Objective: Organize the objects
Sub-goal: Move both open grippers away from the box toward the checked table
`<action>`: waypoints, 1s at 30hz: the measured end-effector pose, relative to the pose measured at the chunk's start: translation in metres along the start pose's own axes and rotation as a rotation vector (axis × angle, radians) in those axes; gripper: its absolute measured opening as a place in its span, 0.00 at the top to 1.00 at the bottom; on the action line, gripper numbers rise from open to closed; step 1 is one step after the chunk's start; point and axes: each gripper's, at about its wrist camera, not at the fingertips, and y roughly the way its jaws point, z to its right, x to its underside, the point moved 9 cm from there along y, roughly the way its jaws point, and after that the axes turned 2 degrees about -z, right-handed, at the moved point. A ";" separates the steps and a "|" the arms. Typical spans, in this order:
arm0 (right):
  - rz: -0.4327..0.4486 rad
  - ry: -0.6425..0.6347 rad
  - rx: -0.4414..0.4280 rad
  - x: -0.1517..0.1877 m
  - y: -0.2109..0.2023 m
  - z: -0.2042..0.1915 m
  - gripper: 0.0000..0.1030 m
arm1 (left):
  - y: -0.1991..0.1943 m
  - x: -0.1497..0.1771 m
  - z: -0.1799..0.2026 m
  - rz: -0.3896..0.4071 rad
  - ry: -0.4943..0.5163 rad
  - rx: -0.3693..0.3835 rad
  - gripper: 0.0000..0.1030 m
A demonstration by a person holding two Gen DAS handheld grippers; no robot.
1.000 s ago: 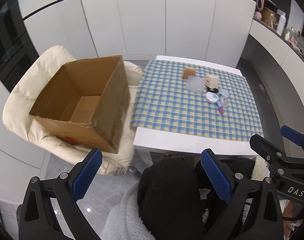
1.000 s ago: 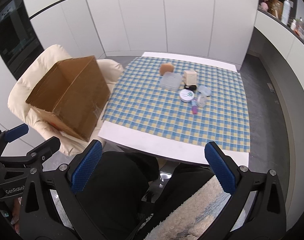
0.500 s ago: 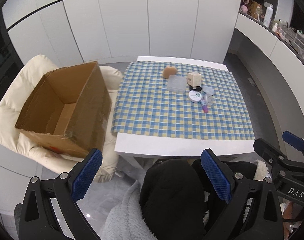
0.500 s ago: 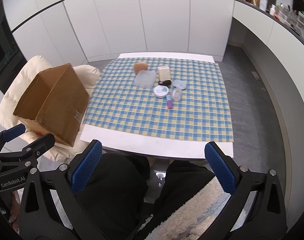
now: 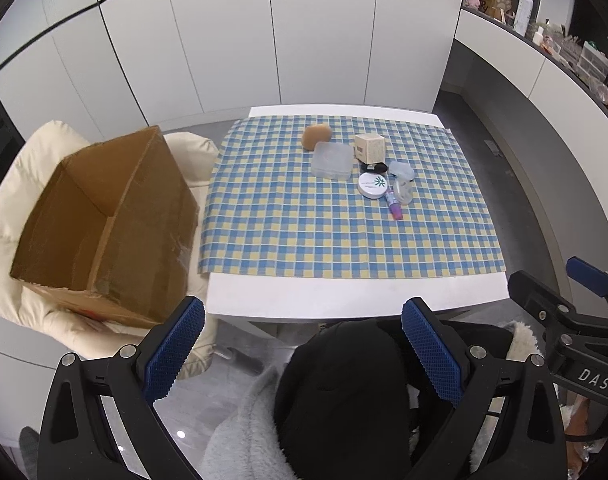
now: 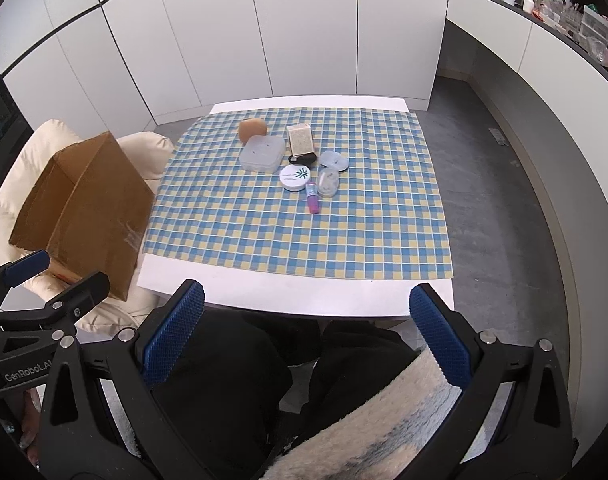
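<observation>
Your right gripper (image 6: pixel 305 328) hangs wide-jawed above your lap, short of the table (image 6: pixel 288 298). Small items cluster mid-cloth (image 6: pixel 232 216): tin (image 6: pixel 297 177), clear case (image 6: pixel 263 153), purple tube (image 6: pixel 312 199). Box (image 6: pixel 86 216) sits on the chair (image 6: pixel 8 204), left.

I'm working in a home kitchen-dining room: white handleless cabinets (image 5: pixel 315 32), a checkered tablecloth (image 5: pixel 343 208) on a white table (image 5: pixel 343 298), a cream padded chair (image 5: pixel 36 152), a cluttered counter (image 6: pixel 563 20).

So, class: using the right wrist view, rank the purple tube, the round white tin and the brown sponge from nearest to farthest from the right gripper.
1. Purple tube: front of the cluster, closest to the right gripper.
2. Round white tin: just behind the tube.
3. Brown sponge: back left, beyond the clear box.
</observation>
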 end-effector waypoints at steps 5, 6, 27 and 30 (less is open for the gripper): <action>-0.009 0.011 0.003 -0.006 0.013 0.008 0.00 | 0.013 -0.007 0.005 -0.003 0.006 -0.009 0.04; -0.008 0.010 0.009 -0.008 0.016 0.011 0.00 | 0.016 -0.008 0.005 -0.007 0.006 -0.008 0.04; -0.063 0.041 0.034 -0.049 0.103 0.034 0.00 | 0.098 -0.043 0.003 -0.067 -0.035 -0.005 0.04; -0.068 0.036 0.040 -0.056 0.117 0.036 0.00 | 0.110 -0.050 0.001 -0.063 -0.033 -0.020 0.04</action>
